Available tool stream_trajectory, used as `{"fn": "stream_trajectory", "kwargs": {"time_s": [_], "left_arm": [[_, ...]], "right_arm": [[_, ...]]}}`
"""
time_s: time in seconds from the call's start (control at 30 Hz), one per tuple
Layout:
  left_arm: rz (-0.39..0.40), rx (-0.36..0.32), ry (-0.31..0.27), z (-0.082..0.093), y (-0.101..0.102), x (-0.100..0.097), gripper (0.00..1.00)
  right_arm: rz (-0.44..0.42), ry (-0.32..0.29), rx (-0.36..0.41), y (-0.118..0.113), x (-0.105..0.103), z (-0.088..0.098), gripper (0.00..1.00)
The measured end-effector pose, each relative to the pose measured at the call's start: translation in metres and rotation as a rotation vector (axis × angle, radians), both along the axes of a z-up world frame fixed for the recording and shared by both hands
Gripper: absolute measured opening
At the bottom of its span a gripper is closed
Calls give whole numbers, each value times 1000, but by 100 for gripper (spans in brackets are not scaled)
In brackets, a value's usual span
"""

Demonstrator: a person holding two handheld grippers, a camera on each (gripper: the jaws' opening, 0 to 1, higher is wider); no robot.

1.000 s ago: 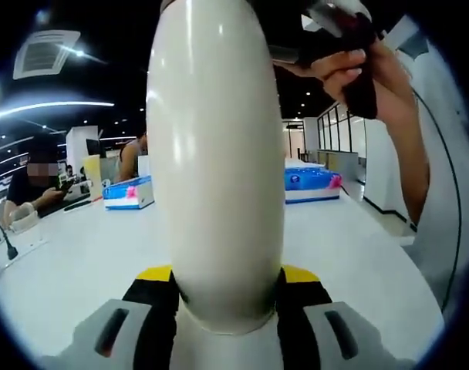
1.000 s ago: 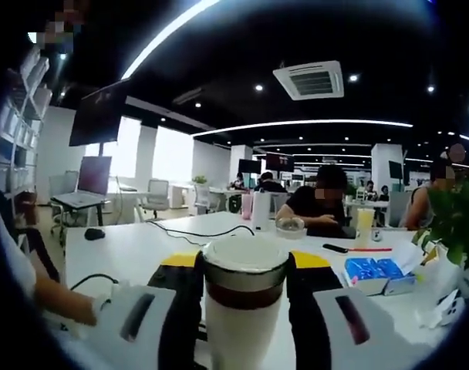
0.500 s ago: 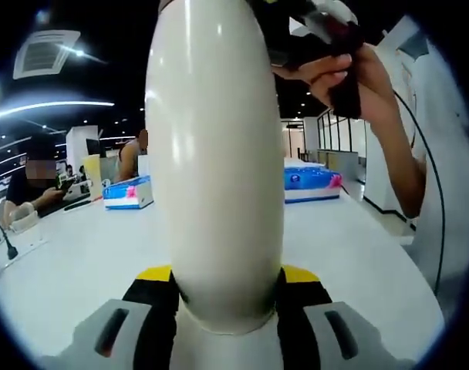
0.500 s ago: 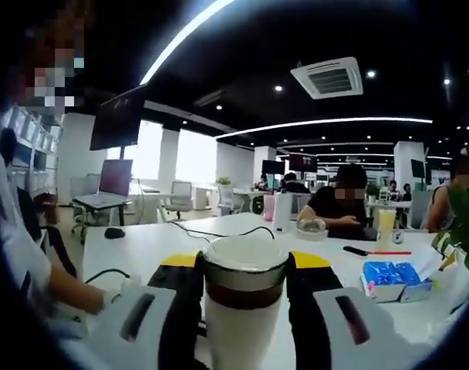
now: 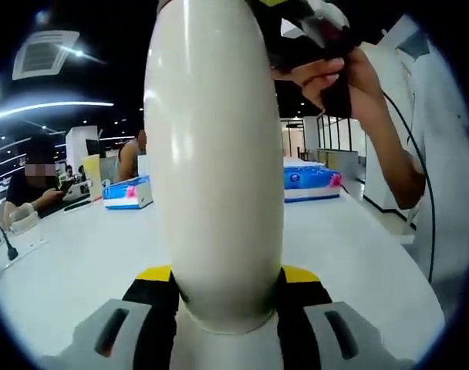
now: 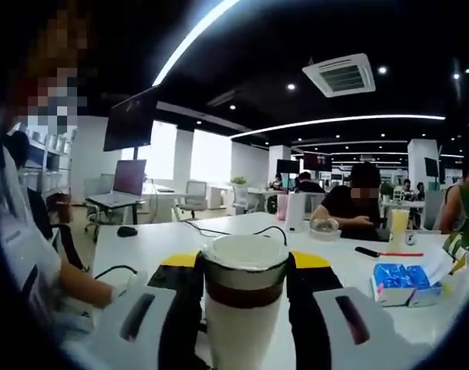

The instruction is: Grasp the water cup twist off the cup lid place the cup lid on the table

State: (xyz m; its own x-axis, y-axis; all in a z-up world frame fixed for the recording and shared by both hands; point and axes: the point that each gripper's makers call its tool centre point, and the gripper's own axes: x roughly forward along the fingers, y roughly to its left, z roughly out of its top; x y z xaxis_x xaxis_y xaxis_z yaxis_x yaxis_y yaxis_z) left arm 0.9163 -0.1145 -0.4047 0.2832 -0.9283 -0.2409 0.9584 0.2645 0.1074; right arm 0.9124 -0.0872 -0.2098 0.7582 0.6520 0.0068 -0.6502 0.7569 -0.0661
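Room: an open office under a dark ceiling with strip lights; a long white table [image 5: 80, 254] runs beneath both your hands, with people seated at its far side.
Water cup [image 5: 215, 162]: a smooth, glossy cream body, upright and off the table, filling the middle of the left gripper view.
Left gripper [image 5: 217, 297]: jaws closed against the cup's lower body, one on each side — a firm hold by the look of it.
Cup lid [image 6: 244, 266]: pale top over a dark brown band, seen end-on in the right gripper view.
Right gripper [image 6: 244, 285]: jaws pressed to either side of the lid's band; your hand [image 5: 339, 69] shows above the cup in the left gripper view.
Handling: likely rigid, light and slippery on its rounded wall — keep the lower hold square; twist at the banded collar, not the pale top.
Clutter: blue tissue packs [image 5: 310, 181], a black cable [image 6: 219, 230] and a mouse [image 6: 126, 230] lie well apart from the cup.
Open room: bare white table near you on both sides; you'd best set the lid there, away from the table edge at your side.
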Motion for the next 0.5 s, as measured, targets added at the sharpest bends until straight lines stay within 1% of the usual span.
{"fn": "stream_trajectory", "kwargs": {"time_s": [0.27, 0.5], "left_arm": [[0, 1, 0, 0, 0, 0, 51], [1, 2, 0, 0, 0, 1, 52]], "right_arm": [[64, 0, -16, 0, 1, -2, 45], [112, 8, 0, 0, 2, -3, 45]]}}
